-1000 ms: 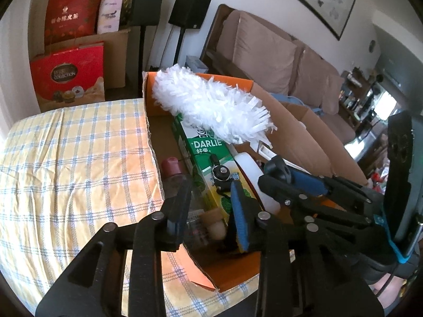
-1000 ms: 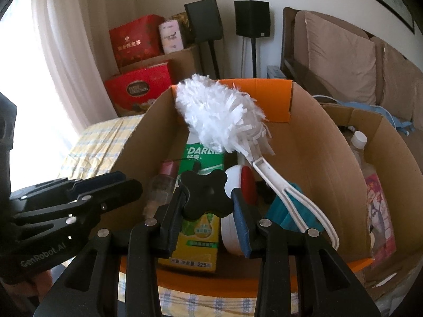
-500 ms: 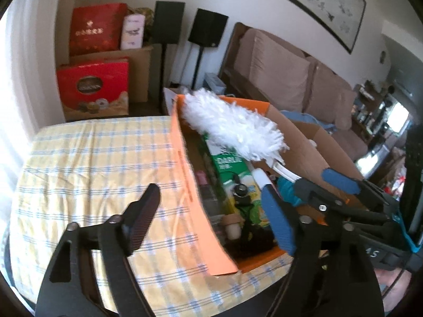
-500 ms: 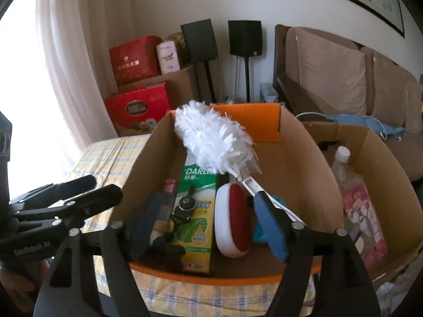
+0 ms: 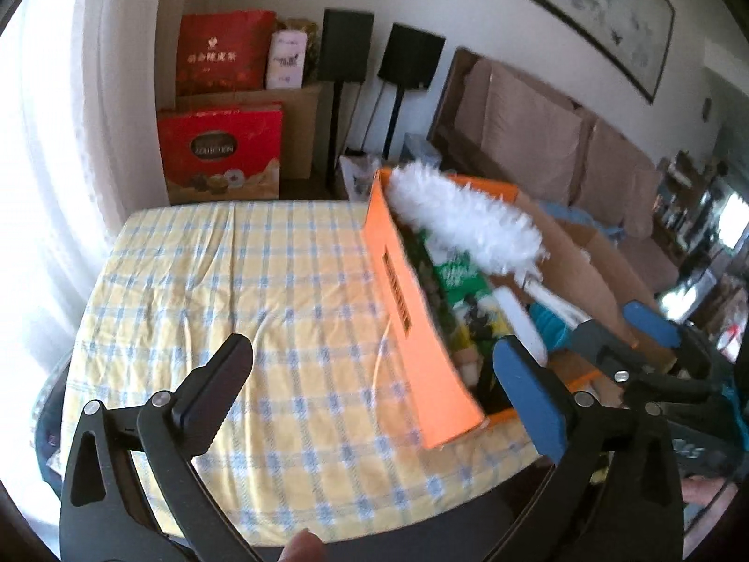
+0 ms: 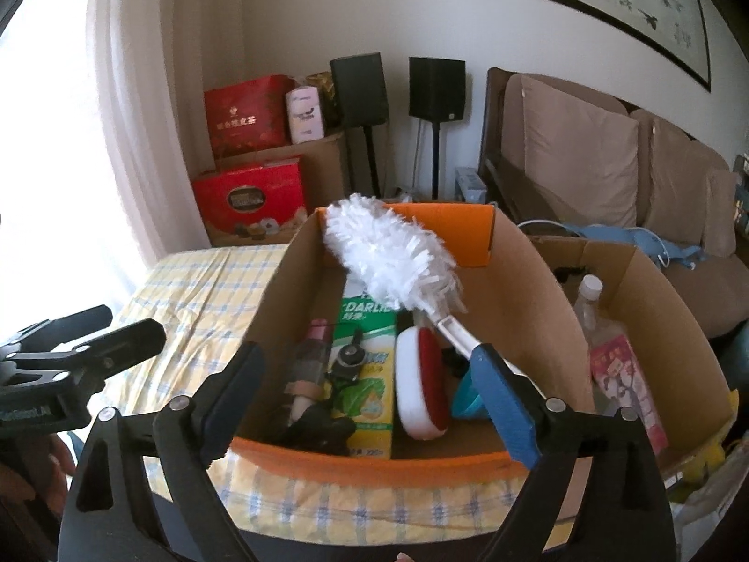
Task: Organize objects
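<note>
Two grippers, left [image 5: 374, 388] and right [image 6: 370, 388], fingers opening, empty, above a checked tablecloth [image 5: 234, 290] bearing a cardboard box [image 6: 529, 281].

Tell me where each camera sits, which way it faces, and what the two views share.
Left wrist: on the left gripper, angled down over the checked tablecloth beside the orange box; its opening jaws hold nothing, a fingertip shows.
Right wrist: on the right gripper, facing into the box; jaws opening, empty.
Shared: box, white duster, each other's gripper.

Left gripper [image 5: 374, 379] and right gripper [image 6: 370, 393]: jaws opening, both empty
</note>
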The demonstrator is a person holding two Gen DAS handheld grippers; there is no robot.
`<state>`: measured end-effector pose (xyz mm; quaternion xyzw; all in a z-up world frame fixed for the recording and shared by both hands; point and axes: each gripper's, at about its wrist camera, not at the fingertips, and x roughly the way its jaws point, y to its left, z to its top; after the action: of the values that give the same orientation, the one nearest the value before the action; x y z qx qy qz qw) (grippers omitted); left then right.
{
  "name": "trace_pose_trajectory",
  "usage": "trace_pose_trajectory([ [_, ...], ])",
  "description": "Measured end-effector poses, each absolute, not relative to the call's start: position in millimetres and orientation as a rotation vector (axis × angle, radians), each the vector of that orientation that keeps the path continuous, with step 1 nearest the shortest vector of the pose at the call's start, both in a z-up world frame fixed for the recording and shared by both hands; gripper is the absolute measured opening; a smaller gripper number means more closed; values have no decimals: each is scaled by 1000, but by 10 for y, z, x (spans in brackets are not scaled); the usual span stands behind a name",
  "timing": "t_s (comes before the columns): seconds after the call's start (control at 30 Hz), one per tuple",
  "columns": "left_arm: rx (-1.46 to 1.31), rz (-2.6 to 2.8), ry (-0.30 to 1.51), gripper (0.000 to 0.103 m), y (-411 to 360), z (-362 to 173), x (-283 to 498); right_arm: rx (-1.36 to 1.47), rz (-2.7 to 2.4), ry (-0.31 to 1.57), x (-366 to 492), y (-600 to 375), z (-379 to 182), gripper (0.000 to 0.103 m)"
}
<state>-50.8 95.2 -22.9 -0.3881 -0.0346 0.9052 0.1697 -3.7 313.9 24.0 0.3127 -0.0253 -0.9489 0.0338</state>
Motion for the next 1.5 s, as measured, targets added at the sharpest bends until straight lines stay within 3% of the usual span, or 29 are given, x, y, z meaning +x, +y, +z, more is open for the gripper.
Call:
trace_pose_trajectory([
  [0.07, -1102, 2580, -76, 103, 921, -238, -455, 944, -2914, -119, 22, 3106, 237, 103],
  [0.83, -1088, 2789, -94, 103, 314, -236, 220, 921, -2926, -48, 612, 2767, 260, 103],
  [1.5, -1086, 2828, -69, 103, 249, -258, 455, 971, -2980, -41, 746, 2709, 192, 103],
])
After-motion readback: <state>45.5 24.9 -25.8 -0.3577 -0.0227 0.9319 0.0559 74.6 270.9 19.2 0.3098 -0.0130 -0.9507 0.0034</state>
